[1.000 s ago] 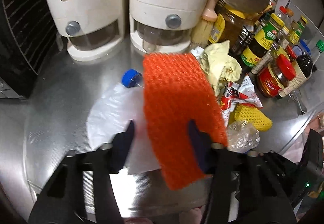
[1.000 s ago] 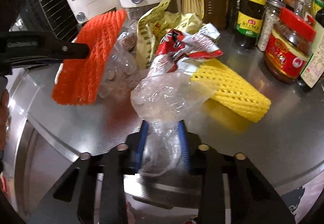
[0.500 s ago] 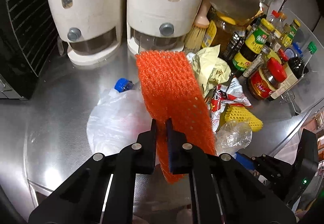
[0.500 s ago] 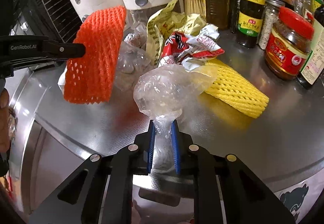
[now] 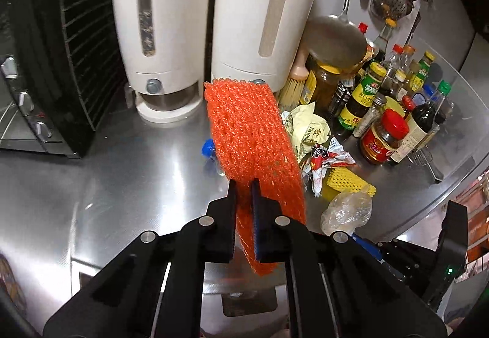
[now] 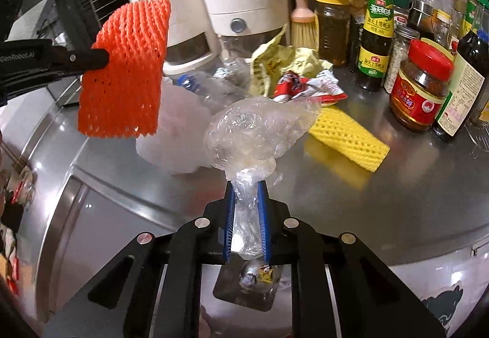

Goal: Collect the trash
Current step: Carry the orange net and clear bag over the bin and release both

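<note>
My left gripper (image 5: pixel 243 185) is shut on an orange foam fruit net (image 5: pixel 250 142), which hangs lifted above the steel counter (image 5: pixel 122 185). In the right wrist view the same orange net (image 6: pixel 125 75) shows at the left, pinched by the left gripper's black fingers (image 6: pixel 88 58). My right gripper (image 6: pixel 247 188) is shut on a crumpled clear plastic bag (image 6: pixel 259 133), held up off the counter. Behind lie a yellow foam net (image 6: pixel 348 136), a red and white wrapper (image 6: pixel 302 87), a crumpled yellow paper bag (image 6: pixel 284 62), a white plastic bag (image 6: pixel 177 130) and a crushed clear bottle with a blue cap (image 5: pixel 208 149).
Two white dispensers (image 5: pixel 189 26) stand at the back, a black rack appliance (image 5: pixel 55 56) at the left. Sauce bottles and jars (image 6: pixel 421 84), a brush (image 6: pixel 301 23) and hanging ladles (image 5: pixel 388 1) crowd the right. The counter's front edge (image 6: pixel 91 182) runs close below.
The left jaws closed on the orange net and lifted it back from the counter. The right jaws tightened on the clear bag and raised it off the pile.
</note>
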`<state>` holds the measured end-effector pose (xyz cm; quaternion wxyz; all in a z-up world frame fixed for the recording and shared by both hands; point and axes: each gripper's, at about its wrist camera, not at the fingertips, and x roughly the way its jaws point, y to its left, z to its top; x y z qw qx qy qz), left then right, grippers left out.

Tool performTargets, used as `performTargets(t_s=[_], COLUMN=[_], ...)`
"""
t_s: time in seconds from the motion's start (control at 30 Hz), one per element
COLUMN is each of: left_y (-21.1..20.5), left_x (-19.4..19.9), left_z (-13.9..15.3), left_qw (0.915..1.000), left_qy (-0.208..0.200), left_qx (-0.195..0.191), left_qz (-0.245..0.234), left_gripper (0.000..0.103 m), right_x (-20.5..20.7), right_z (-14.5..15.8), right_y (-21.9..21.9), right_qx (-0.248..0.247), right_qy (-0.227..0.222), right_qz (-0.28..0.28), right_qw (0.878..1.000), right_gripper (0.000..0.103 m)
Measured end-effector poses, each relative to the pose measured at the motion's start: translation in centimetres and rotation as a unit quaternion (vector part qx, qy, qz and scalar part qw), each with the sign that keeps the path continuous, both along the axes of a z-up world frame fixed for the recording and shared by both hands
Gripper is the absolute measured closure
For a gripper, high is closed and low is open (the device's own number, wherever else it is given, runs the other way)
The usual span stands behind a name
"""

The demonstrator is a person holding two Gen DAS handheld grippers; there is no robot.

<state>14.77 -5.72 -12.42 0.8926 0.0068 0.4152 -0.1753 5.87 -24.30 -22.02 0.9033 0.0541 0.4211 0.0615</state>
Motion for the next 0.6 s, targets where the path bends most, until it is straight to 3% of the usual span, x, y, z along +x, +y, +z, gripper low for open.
performTargets(t_s=[0.33,0.6], left_y=[3.1,5.5], left_x=[-4.9,-9.3], left_z=[-0.2,-2.8], left_qw=[0.9997,0.9993], left_qy=[-0.006,0.018], left_qx=[0.013,0.022], left_qz=[0.017,0.023], left_gripper=[0.096,0.096], right_x=[-3.9,-6.6], right_z=[0.4,-0.7], right_y=[2.5,4.4], right_qx=[0.001,0.014], right_qy=[-0.002,0.026], right_qz=[0.013,0.028], right_qw=[1.000,0.999], right_gripper=[0.087,0.087])
